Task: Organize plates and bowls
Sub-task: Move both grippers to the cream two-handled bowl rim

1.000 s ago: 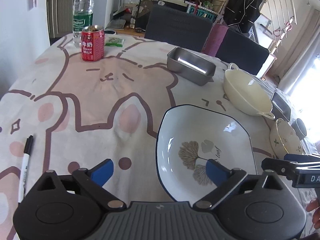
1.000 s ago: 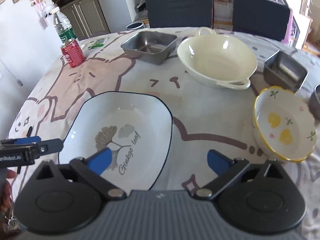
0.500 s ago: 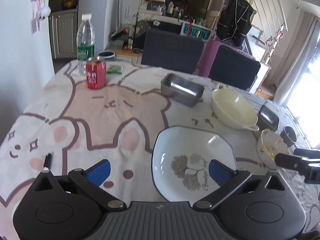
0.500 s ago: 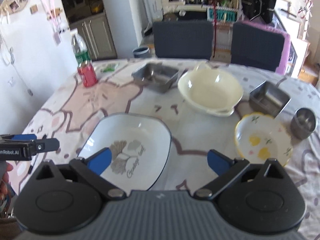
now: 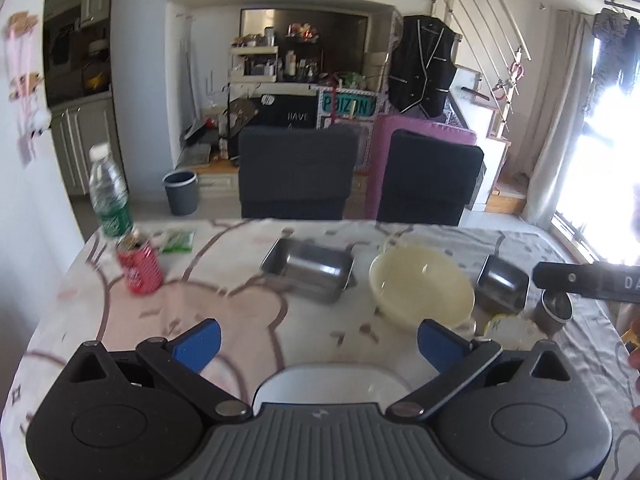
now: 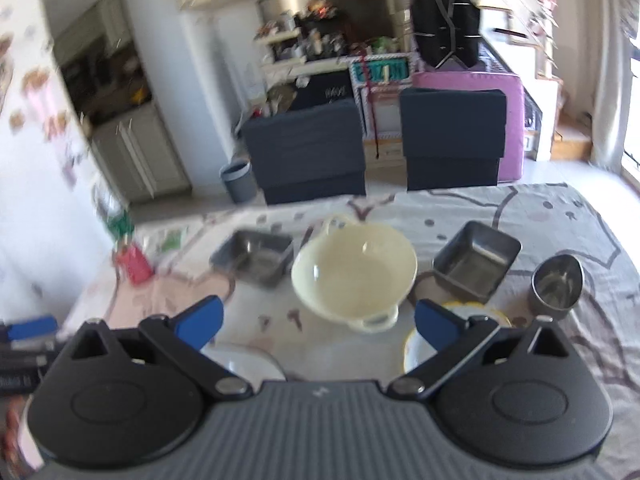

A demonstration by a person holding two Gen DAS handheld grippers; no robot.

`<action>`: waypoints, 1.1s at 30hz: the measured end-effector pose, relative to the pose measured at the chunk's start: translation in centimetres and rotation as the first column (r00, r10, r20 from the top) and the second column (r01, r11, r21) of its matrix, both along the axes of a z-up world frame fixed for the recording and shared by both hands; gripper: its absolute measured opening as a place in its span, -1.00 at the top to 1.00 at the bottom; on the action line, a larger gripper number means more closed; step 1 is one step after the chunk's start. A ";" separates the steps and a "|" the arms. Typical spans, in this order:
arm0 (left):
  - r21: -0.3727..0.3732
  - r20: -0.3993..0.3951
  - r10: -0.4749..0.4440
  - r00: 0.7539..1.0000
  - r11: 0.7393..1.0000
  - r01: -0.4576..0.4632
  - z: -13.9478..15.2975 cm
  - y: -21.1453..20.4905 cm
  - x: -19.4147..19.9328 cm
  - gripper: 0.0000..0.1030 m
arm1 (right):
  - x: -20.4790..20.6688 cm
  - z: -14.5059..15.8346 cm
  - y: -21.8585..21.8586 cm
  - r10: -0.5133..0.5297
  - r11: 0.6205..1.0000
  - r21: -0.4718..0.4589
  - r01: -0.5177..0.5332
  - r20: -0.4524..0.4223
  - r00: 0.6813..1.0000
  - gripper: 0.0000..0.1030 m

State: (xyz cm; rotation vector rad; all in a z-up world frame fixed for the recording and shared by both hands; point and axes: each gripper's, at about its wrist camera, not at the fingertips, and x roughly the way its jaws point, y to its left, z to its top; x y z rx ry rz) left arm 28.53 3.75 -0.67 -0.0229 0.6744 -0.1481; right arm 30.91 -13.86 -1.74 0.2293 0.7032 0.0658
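Both grippers are open and empty, raised above the near side of the table. The left gripper (image 5: 318,340) is over the white ginkgo plate (image 5: 332,384), mostly hidden under it. A cream two-handled bowl (image 5: 422,286) stands mid-table and also shows in the right wrist view (image 6: 354,272). The right gripper (image 6: 318,320) hangs in front of that bowl. A yellow-rimmed floral bowl (image 6: 416,350) peeks beside its right finger, and the white plate's edge (image 6: 244,364) shows at lower left. Two steel rectangular dishes (image 6: 254,256) (image 6: 476,260) flank the cream bowl. A steel cup (image 6: 556,286) stands right.
A red can (image 5: 140,266), a water bottle (image 5: 110,196) and a green packet (image 5: 178,240) stand at the far left of the table. Two dark chairs (image 5: 296,172) stand behind its far edge. The right gripper's side (image 5: 588,280) shows in the left wrist view.
Both grippers have risen and tilted up from the table, so the plate dropped to the bottom of the views and the room behind came into sight. Both stayed open.
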 end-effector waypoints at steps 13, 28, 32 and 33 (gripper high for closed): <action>0.045 -0.041 -0.014 0.999 0.999 0.016 -2.0 -5.7 8.8 -1.00 | 5.9 -10.3 -6.8 -0.203 0.890 0.376 0.257 -0.177 0.963 -0.85; -0.305 -0.196 -0.042 0.980 0.952 -0.020 -10.2 -5.3 14.2 -0.56 | 10.5 -15.7 -6.6 -0.235 0.894 0.324 0.311 -0.253 0.939 0.15; -0.348 -0.226 -0.048 0.973 0.937 -0.035 -11.6 -5.1 14.9 -0.38 | 12.4 -16.7 -6.4 -0.217 0.922 0.257 0.290 -0.278 0.936 0.46; -0.356 -0.233 -0.051 0.971 0.934 -0.036 -11.9 -5.1 15.0 -0.35 | 12.7 -16.8 -6.3 -0.209 0.928 0.244 0.282 -0.285 0.935 0.46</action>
